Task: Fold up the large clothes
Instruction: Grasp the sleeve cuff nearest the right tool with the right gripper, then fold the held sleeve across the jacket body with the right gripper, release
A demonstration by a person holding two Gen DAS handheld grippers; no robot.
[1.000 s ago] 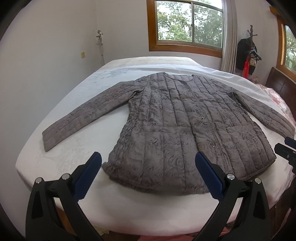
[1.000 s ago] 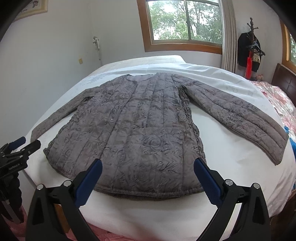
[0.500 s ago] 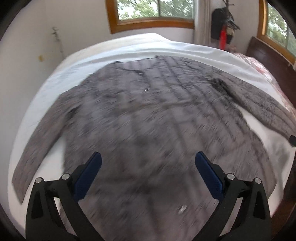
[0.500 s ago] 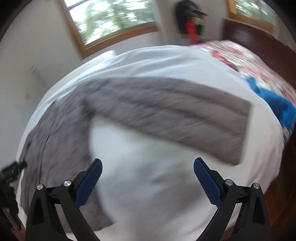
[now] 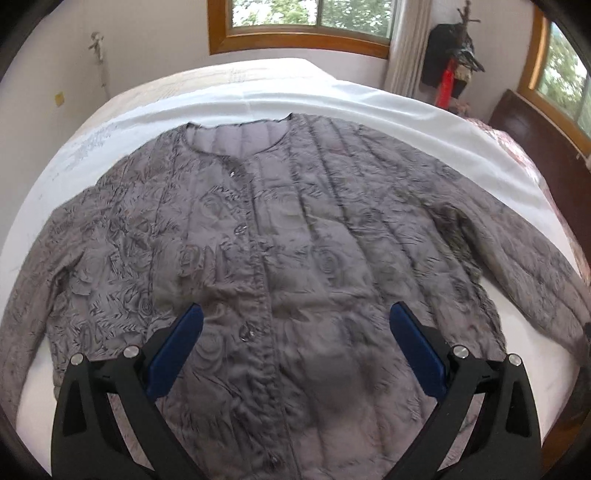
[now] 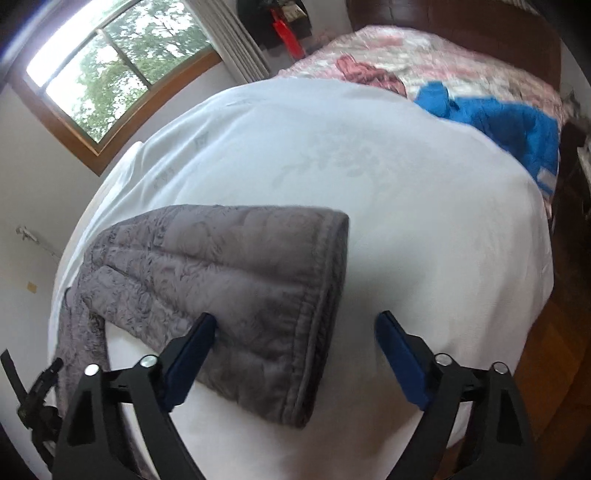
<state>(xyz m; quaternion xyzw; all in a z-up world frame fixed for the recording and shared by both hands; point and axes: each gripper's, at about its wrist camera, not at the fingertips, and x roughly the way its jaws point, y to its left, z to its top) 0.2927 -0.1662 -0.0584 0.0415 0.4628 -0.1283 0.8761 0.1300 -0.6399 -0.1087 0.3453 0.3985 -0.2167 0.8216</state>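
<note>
Left wrist view: we are looking down over the left gripper (image 5: 295, 343), its blue pads (image 5: 177, 350) standing wide apart at 7 and 5 o'clock, released, nothing pinched between them.
Jacket body: the grey quilted jacket (image 5: 280, 240) is lying flat and buttoned on the white bed sheet (image 5: 369, 99), its front placket running up from 6 o'clock toward the neckline at 12.
Jacket sleeves: we are seeing one sleeve trailing off toward 8 o'clock and the other reaching out to 4 o'clock.
Far background, left view: a wooden-framed window (image 5: 303, 22) is sitting at 12 o'clock, a coat stand (image 5: 454, 55) at 1 o'clock.
Right wrist view: we are holding the right gripper (image 6: 295, 350) above the sleeve cuff (image 6: 317, 314); its jaws have just been narrowing, yet they are standing apart and unclenched, the left pad (image 6: 192, 354) over the sleeve fabric, the other over bare sheet, and we cannot tell whether the left pad is touching the cloth.
Sleeve: the sleeve is running from the cuff near 6 o'clock back toward 9 o'clock.
Left gripper in right view: we are catching its black frame at 8 o'clock.
Beyond, right view: a blue garment (image 6: 517, 122) is lying on a floral bedspread (image 6: 424, 59) at 2 o'clock.
</note>
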